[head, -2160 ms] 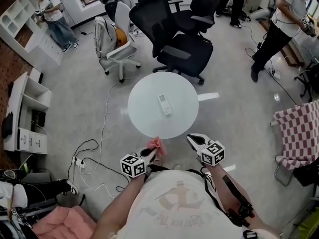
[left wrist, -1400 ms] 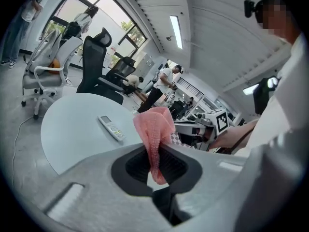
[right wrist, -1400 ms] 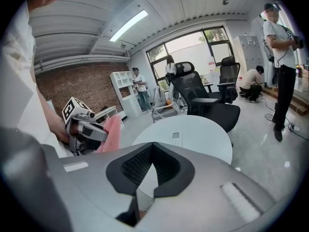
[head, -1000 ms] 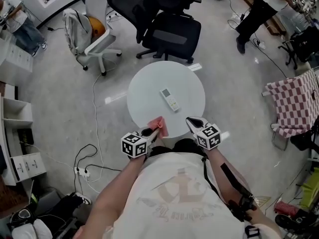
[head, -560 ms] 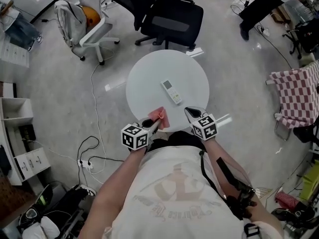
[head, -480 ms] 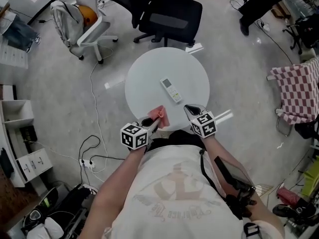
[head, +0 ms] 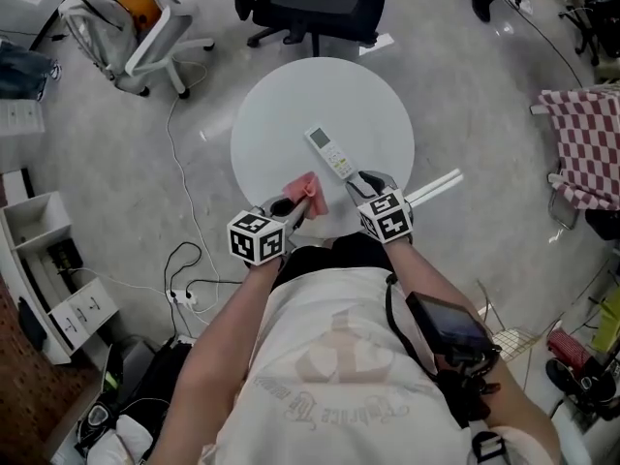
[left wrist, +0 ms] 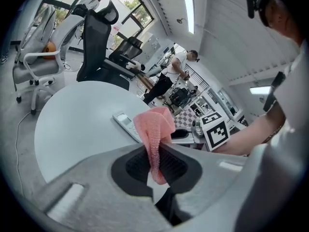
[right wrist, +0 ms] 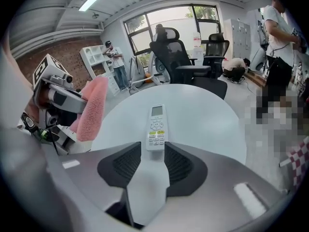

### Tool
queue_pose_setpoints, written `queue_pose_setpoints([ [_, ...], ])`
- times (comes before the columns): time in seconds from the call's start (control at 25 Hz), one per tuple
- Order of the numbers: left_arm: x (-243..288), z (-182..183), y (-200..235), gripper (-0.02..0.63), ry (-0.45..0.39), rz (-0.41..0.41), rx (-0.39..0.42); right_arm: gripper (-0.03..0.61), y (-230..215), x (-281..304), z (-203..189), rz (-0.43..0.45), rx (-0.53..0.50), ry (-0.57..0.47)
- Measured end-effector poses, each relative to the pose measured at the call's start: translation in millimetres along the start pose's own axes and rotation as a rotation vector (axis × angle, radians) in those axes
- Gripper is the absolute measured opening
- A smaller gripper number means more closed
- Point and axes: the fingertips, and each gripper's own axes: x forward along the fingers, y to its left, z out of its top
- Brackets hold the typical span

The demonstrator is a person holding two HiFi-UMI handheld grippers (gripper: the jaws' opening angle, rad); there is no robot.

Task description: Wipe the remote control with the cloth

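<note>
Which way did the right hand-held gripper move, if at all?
Yes. The right hand-held gripper went from the table edge to the remote control. Its jaws have just been opening around its near end.

Button labels on the remote control (right wrist: 156, 128) are too small to read.

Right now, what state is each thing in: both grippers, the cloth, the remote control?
Left gripper: jaws shut on the cloth.
Cloth: bunched, pinched at one end.
Right gripper: jaws apart, just been opening, gripping nothing.
Remote control: flat on the table, buttons up, near end at the right gripper's jaws.
</note>
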Motion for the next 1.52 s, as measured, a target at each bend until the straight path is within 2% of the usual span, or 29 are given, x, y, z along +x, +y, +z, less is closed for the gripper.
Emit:
queue_pose_setpoints([
  [0.36,19,18,6,0.018,0.051,-0.003,0.015,0.284,-4,36,-10,-0.070,-0.084,0.137],
  [0.56,29,27,8,0.018,0.071,-0.007,0.017,0.274,-2,46,-13,-0.062,-0.111,0.145],
  [0.68,37,31,8,0.018,0.086,-0.012,0.021,0.216,-5,49,-12,-0.055,-0.118,0.133],
  [0.8,47,32,9,0.018,0.111,-0.022,0.017,0.212,-6,51,-10,-0.027,-0.154,0.127],
  [0.96,64,24,10,0.018,0.197,-0.026,0.002,0.210,-8,49,-12,0.027,-0.246,0.150],
  [1.12,88,14,12,0.018,0.321,-0.014,0.021,0.209,-11,48,-13,0.101,-0.336,0.161],
  [1.28,117,2,6,0.018,0.474,-0.020,0.075,0.209,-15,44,-15,0.142,-0.413,0.173],
  [1.52,147,2,-3,0.017,0.586,-0.020,0.138,0.209,-16,45,-11,0.191,-0.474,0.185],
])
